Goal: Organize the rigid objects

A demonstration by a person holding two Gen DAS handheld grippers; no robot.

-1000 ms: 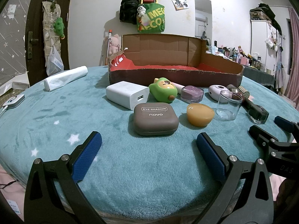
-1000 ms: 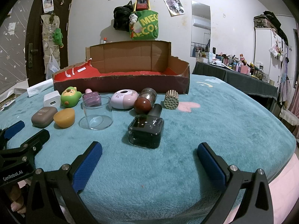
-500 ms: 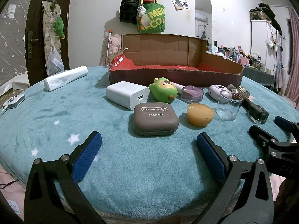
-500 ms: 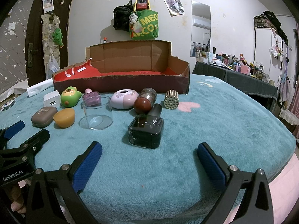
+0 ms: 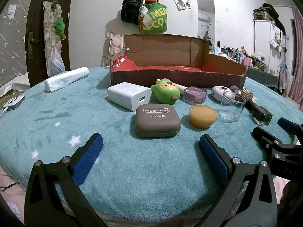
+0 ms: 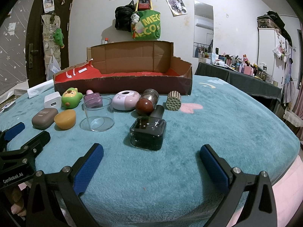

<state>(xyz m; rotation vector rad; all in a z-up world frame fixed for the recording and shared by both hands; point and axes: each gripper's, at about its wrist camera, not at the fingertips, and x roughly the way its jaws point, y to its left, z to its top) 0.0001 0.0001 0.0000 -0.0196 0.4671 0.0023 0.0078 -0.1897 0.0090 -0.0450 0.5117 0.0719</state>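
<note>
Small rigid objects lie in a row on the teal blanket before an open cardboard box [image 5: 176, 77] [image 6: 123, 87] with a red floor. In the left wrist view: a brown eye shadow case [image 5: 157, 120], white charger [image 5: 129, 95], green toy [image 5: 165, 93], amber piece [image 5: 203, 118], purple jar [image 5: 194, 95], clear cup [image 5: 232, 106]. In the right wrist view: a dark square bottle [image 6: 148, 133], clear cup [image 6: 98, 113], brown-capped bottle [image 6: 147, 102], studded cylinder [image 6: 173, 101]. My left gripper [image 5: 151, 149] is open and empty, short of the case. My right gripper [image 6: 151, 159] is open and empty, short of the dark bottle.
A white roll [image 5: 66, 79] and a small white device [image 5: 14, 102] lie at the blanket's left. A pale pink round case [image 6: 126, 100] sits in the row. Bags hang on the back wall [image 5: 153, 19]. A cluttered dark table [image 6: 246, 75] stands at the right.
</note>
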